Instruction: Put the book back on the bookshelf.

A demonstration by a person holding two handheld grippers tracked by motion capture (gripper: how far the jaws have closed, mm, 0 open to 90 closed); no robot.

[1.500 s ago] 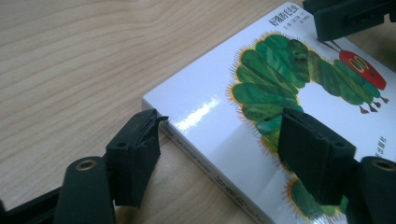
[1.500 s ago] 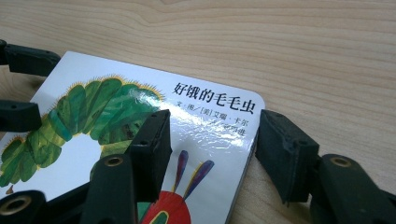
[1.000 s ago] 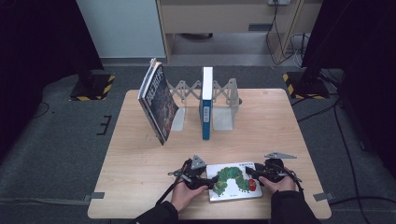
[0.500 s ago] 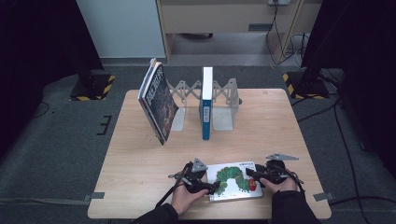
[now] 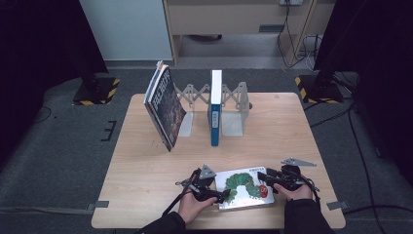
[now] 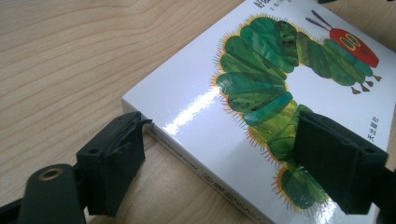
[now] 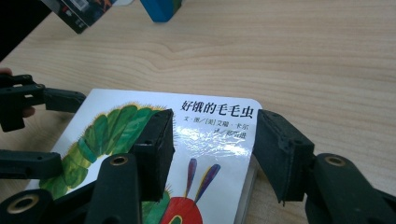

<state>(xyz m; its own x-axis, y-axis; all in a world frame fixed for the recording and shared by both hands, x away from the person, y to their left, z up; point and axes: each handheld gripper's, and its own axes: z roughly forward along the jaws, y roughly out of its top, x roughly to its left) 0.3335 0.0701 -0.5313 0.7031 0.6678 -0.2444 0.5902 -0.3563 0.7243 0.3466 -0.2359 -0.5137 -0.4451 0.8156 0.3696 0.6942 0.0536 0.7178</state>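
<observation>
A: The white caterpillar picture book (image 6: 261,116) near the front has a glossy, smooth cover; light glares off it.

B: And the pale wooden desk (image 5: 146,170) under it?

A: Matt, with plain visible grain. The black pads (image 6: 116,158) of the left claw (image 6: 224,163) look like rough, dull foam or rubber.

B: The far folding bookstand (image 5: 234,105)?

A: Grey metal, a soft sheen. The dark-covered book (image 5: 165,105) leaning at the left looks like shiny paper.

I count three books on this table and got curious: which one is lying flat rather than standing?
The white caterpillar book, lying cover up at the table's near edge. The dark-covered book leans tilted, and the blue book stands upright in the metal rack.
</observation>
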